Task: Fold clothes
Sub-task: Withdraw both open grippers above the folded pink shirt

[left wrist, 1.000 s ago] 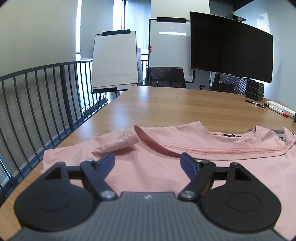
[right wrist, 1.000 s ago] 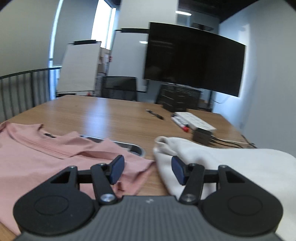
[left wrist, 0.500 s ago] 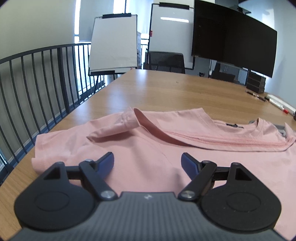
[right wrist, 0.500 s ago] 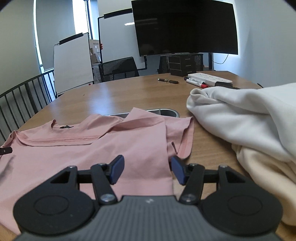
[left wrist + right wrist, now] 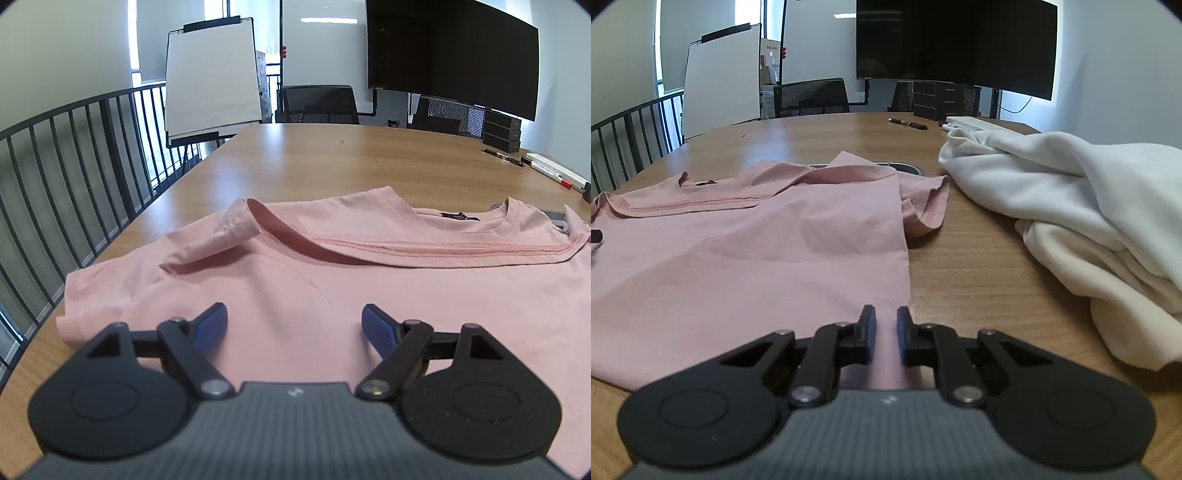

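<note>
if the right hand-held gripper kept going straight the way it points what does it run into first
Most likely the pink t-shirt: the right hand-held gripper sits low over the shirt's near corner, jaws nearly closed around the fabric. Farther along lies the shirt's bunched sleeve, though depth is uncertain.

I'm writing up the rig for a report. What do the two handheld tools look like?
Both match: the left tool and right tool have black linkage arms with silver pivot screws, round black discs either side, a ribbed grey body with a small logo, and blue finger pads.

Black grippers, blue-padded fingers
</note>
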Demonstrator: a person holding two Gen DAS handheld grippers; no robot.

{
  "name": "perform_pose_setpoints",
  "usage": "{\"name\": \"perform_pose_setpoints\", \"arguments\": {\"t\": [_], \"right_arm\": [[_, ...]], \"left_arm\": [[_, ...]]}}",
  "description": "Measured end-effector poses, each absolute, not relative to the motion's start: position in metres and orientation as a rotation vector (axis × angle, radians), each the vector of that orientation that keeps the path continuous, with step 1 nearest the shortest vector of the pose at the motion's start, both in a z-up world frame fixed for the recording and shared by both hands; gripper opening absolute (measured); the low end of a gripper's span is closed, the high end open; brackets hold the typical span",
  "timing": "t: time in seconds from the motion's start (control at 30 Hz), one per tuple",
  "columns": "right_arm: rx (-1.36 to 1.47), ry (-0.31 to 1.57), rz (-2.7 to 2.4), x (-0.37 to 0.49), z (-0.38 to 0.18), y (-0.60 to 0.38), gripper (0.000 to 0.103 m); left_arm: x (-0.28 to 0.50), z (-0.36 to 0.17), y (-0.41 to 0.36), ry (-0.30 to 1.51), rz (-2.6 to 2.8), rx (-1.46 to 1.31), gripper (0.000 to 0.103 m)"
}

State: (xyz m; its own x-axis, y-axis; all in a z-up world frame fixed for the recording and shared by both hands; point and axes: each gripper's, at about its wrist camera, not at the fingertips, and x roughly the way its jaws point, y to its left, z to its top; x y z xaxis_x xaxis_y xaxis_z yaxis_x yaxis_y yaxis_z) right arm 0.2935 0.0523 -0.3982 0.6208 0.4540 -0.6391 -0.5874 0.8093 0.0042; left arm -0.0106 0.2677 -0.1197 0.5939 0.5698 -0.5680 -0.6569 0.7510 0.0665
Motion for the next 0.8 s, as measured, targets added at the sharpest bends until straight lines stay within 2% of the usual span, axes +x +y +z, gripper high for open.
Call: {"name": "perform_pose_setpoints", "arguments": {"t": [0.13,0.3,0.43,0.47,0.57,0.73,0.77,0.8], "right_arm": [[-0.209,0.686,0.599,0.285,-0.397,0.044,0.011],[-0.171,0.715,0.644,0.284,-0.391,0.03,0.012],[-0.124,0.658,0.675,0.298,-0.379,0.02,0.014],[-0.118,0.642,0.691,0.302,-0.375,0.019,0.016],[-0.112,0.584,0.76,0.316,-0.367,0.023,0.031],[-0.122,0.538,0.851,0.353,-0.362,0.046,0.037],[-0.124,0.537,0.87,0.361,-0.362,0.051,0.04],[-0.132,0.536,0.88,0.369,-0.362,0.056,0.042]], "left_arm": [[-0.011,-0.12,0.264,0.615,0.722,-0.146,0.079],[-0.021,-0.114,0.26,0.54,0.686,-0.128,0.079],[-0.027,-0.109,0.269,0.52,0.675,-0.103,0.079],[-0.029,-0.108,0.272,0.516,0.679,-0.094,0.079],[-0.035,-0.104,0.282,0.505,0.69,-0.065,0.079],[-0.043,-0.092,0.312,0.49,0.646,-0.058,0.077],[-0.038,-0.091,0.317,0.508,0.616,-0.045,0.075],[-0.034,-0.09,0.321,0.526,0.587,-0.031,0.067]]}}
